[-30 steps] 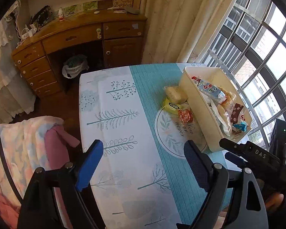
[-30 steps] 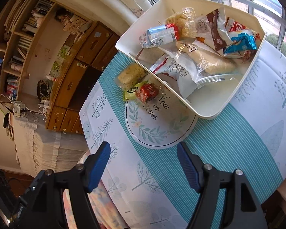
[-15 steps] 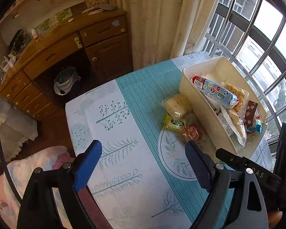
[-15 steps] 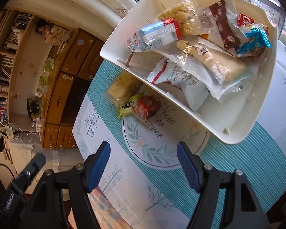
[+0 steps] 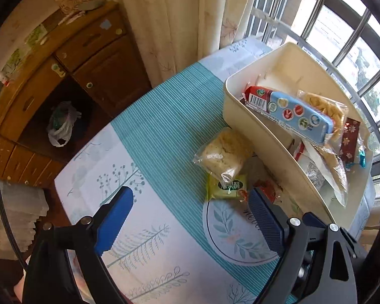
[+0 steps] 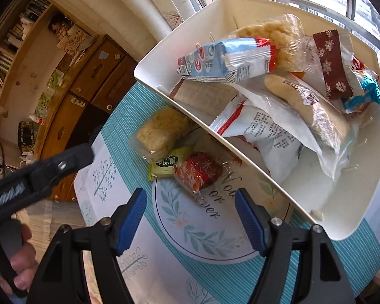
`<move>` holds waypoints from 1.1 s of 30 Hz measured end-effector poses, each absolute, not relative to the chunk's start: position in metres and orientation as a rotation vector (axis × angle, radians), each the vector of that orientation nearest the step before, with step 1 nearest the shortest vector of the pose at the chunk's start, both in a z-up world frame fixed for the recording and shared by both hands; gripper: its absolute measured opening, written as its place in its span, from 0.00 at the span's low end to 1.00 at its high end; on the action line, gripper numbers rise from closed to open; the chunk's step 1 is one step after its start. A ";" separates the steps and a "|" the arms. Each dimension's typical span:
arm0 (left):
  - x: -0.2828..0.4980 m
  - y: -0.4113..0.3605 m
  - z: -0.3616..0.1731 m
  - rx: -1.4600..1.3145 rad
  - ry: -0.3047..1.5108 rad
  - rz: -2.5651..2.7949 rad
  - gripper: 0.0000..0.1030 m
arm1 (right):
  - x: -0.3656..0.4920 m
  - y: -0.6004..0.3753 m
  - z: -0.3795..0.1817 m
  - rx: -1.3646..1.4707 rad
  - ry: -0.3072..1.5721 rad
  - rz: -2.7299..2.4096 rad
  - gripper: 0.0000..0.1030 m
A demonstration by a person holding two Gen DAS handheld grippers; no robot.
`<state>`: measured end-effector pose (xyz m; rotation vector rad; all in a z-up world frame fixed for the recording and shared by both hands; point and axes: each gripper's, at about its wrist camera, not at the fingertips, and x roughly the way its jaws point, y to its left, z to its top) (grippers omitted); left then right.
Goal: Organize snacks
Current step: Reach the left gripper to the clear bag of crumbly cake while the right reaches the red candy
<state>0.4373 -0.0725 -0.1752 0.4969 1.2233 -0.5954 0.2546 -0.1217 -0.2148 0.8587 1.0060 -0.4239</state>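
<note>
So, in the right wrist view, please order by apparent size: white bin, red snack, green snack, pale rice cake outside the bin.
1. white bin
2. pale rice cake
3. red snack
4. green snack, partly covered, so unsure against the red.

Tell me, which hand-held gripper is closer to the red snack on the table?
Probably the left. The left hand-held gripper has one finger right beside the red snack. The right hand-held gripper is open just short of it, touching nothing.

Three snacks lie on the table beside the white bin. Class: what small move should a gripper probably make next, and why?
Probably lower the right gripper onto the red packet and close. Its jaws are open and empty, and the packet lies nearest, outside the white bin, overlapping the green packet, with the clear-wrapped cake beyond.
</note>
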 end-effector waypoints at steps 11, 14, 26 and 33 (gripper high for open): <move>0.459 -0.112 -0.242 0.538 1.341 -0.657 0.90 | 0.264 -0.112 -0.248 0.793 0.970 -0.463 0.70; 0.463 -0.119 -0.256 0.540 1.362 -0.671 0.90 | 0.263 -0.114 -0.255 0.818 0.939 -0.485 0.70; 0.476 -0.132 -0.297 0.528 1.415 -0.695 0.90 | 0.277 -0.115 -0.276 0.781 0.902 -0.489 0.67; 0.483 -0.132 -0.306 0.495 1.418 -0.709 0.68 | 0.278 -0.117 -0.280 0.748 0.886 -0.492 0.53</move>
